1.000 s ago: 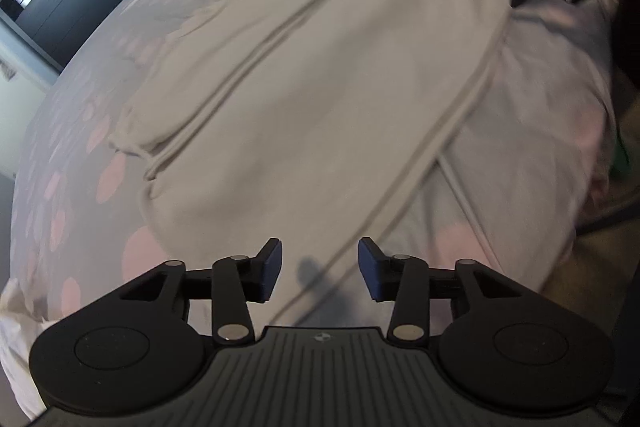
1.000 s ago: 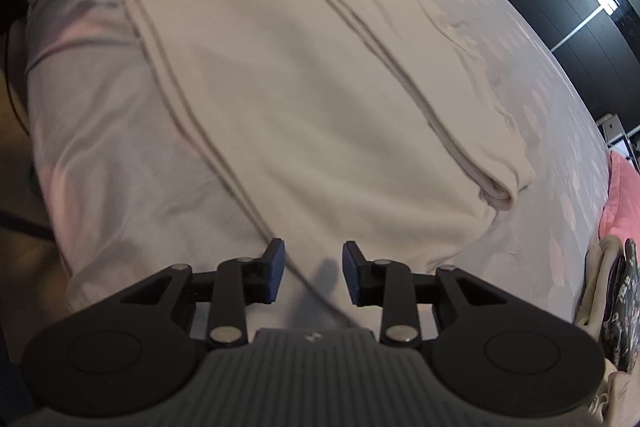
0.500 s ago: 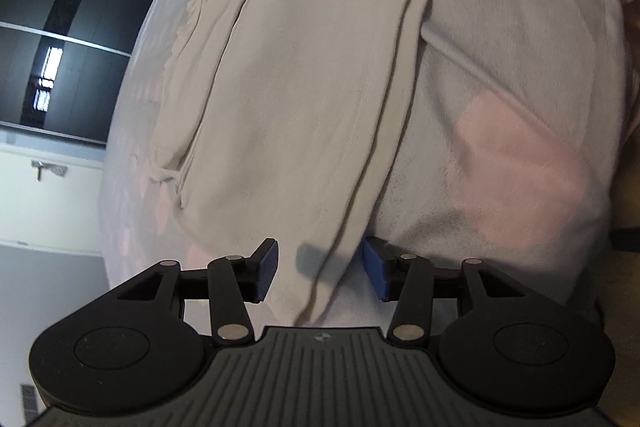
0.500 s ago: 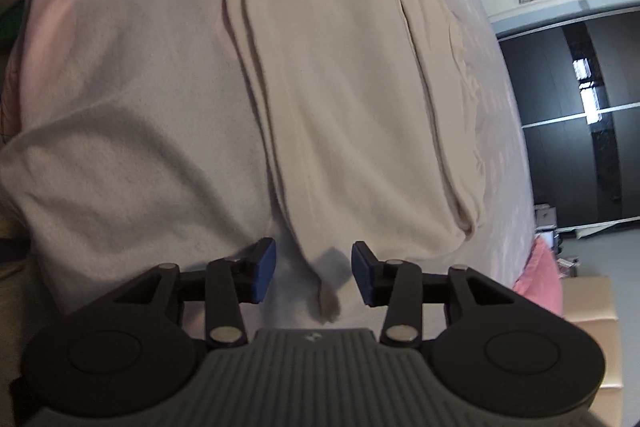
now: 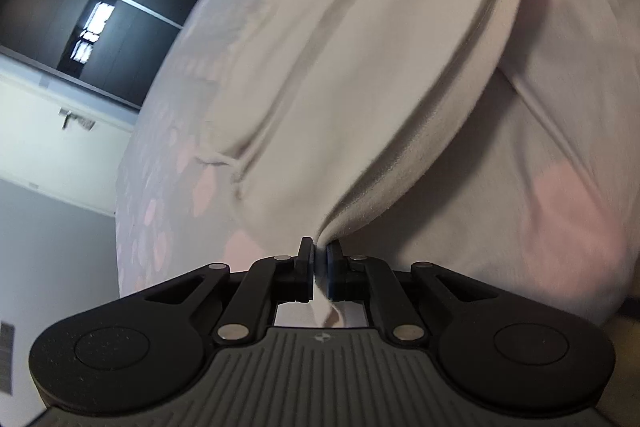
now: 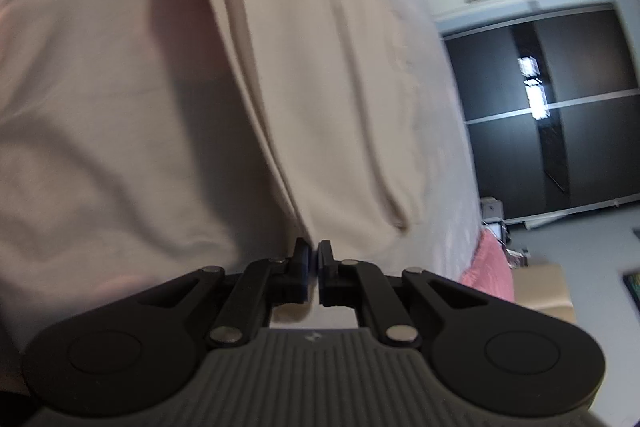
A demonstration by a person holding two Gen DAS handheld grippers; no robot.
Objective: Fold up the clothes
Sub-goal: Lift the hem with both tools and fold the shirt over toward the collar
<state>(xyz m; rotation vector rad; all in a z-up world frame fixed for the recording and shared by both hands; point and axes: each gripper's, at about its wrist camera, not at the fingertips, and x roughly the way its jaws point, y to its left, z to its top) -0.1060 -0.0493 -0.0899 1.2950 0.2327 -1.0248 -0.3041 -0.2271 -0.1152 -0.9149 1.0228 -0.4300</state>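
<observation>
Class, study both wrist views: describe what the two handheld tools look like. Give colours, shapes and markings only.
The left tool and right tool look alike: matte black linkage arms with silver pivot pins, two round black discs, a ribbed grey body bearing a small white logo, and blue-faced fingers. No cables or sleeves show.

Each hand-held gripper, left and right, has black arms, shiny round screws, blue pads and a grey ribbed body.

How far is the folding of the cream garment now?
Done: the cream garment already lies folded lengthwise on the bedspread, with layered edges showing. In hand: the left gripper and right gripper are each shut on its near edge. Left: probably lifting that edge over for the next fold.
</observation>
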